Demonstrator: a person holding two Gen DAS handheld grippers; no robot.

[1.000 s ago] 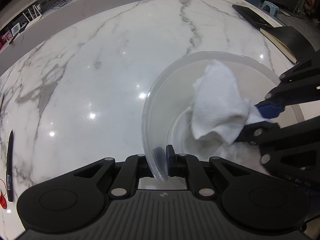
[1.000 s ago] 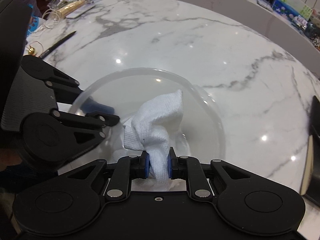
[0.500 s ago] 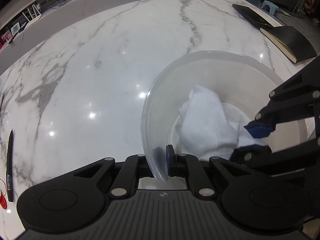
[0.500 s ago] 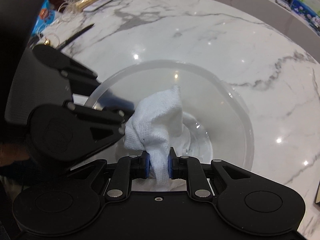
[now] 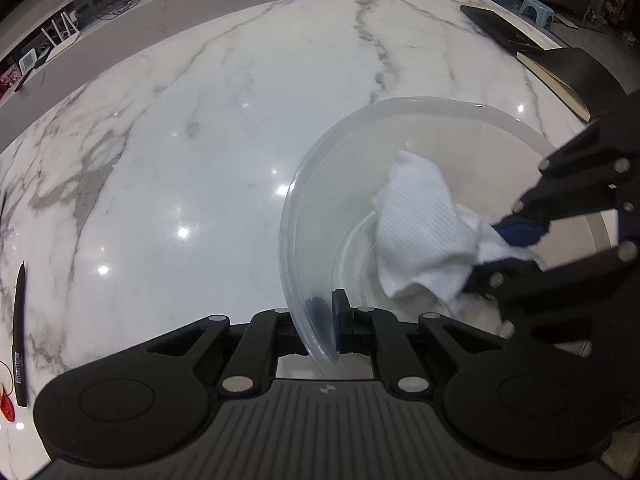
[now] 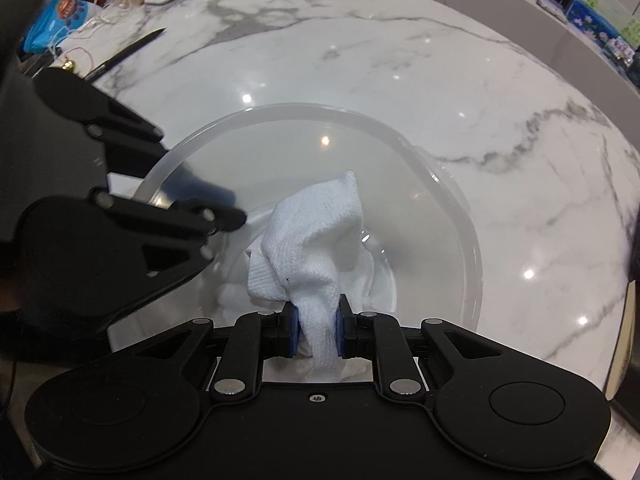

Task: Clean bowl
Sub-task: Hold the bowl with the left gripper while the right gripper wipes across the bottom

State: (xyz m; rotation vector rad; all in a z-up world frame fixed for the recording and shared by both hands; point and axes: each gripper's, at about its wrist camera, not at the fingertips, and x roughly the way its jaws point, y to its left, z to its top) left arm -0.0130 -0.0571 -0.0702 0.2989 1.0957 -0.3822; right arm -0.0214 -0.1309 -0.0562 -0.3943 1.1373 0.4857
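Note:
A clear plastic bowl [image 5: 320, 168] stands on the white marble counter, also in the right wrist view [image 6: 448, 200]. My left gripper [image 5: 322, 320] is shut on the bowl's near rim, one pad inside and one outside; it shows in the right wrist view [image 6: 208, 206] at the bowl's left rim. My right gripper [image 6: 316, 332] is shut on a white cloth [image 6: 312, 248] and holds it inside the bowl, against the bottom. In the left wrist view the right gripper [image 5: 504, 250] reaches in from the right with the cloth [image 5: 424, 232].
A black pen [image 5: 19, 332] and a red tag lie at the left. A black notebook [image 5: 568, 72] and a dark tablet [image 5: 496, 28] lie at the far right. A pen [image 6: 124, 54], a blue packet [image 6: 60, 20] and clutter sit at the far left in the right wrist view.
The cloth swept around inside the bowl: toward my left gripper half a second ago, now back out toward the right. The left gripper has kept its hold on the rim.

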